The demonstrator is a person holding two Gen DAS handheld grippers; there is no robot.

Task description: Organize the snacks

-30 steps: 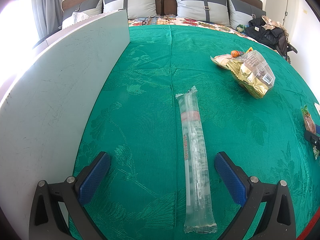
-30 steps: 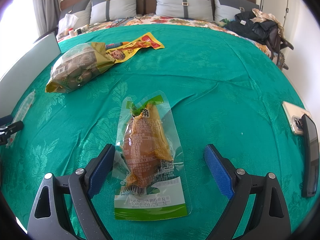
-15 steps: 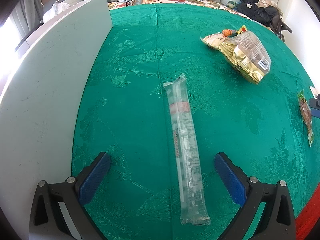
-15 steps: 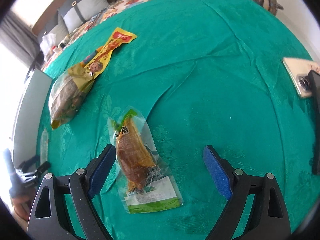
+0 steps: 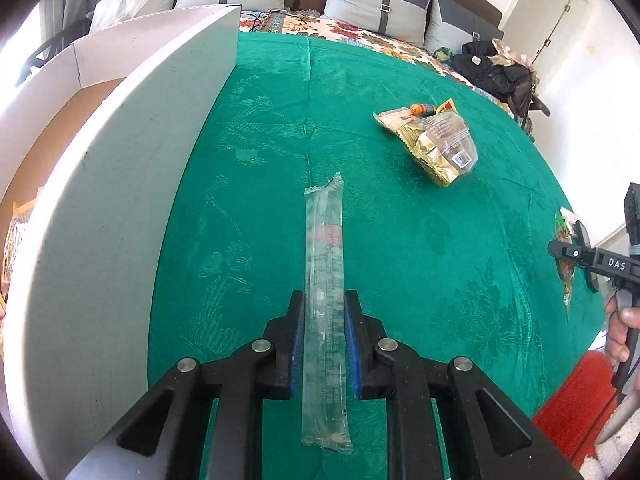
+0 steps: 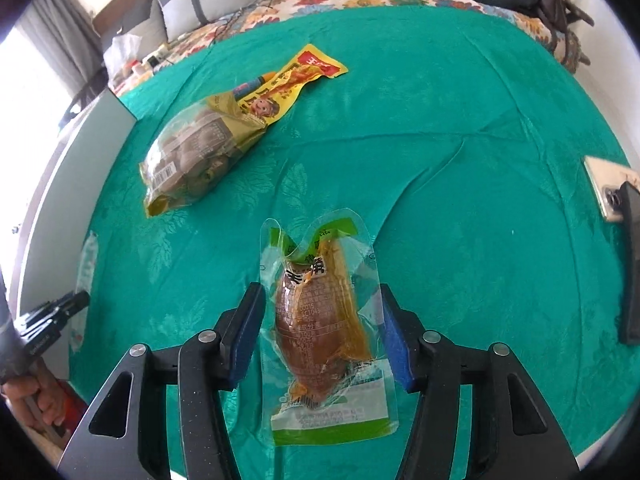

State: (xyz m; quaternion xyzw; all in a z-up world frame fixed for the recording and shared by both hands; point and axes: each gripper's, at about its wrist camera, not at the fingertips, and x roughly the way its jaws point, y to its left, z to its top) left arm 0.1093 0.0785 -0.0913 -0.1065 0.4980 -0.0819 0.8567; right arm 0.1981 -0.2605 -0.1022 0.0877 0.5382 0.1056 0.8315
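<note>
A long clear tube packet [image 5: 324,240] lies along the green bedspread [image 5: 400,80], and my left gripper [image 5: 324,300] is shut on its near half, blue pads pressing both sides. In the right wrist view, a vacuum-packed brown snack in a clear, green-trimmed packet [image 6: 320,312] sits between my right gripper's [image 6: 320,292] closing jaws. Its pads touch the film edges, and the packet's top has buckled into a V. A gold bag of round snacks [image 6: 196,152] and a yellow packet [image 6: 288,80] lie farther back.
A tall white box wall [image 5: 120,200] rises on the left, with a brown inside behind it. A phone [image 6: 604,188] and a black bar [image 6: 632,272] lie at the right edge of the bed. Pillows line the headboard, dark bags sit far right, and a red mat [image 5: 572,392] lies below.
Both pairs of jaws have come in from wide open: the left onto the clear tube packet, the right against the green-trimmed packet. Both views have shifted, and the green-trimmed packet now sits centred.
</note>
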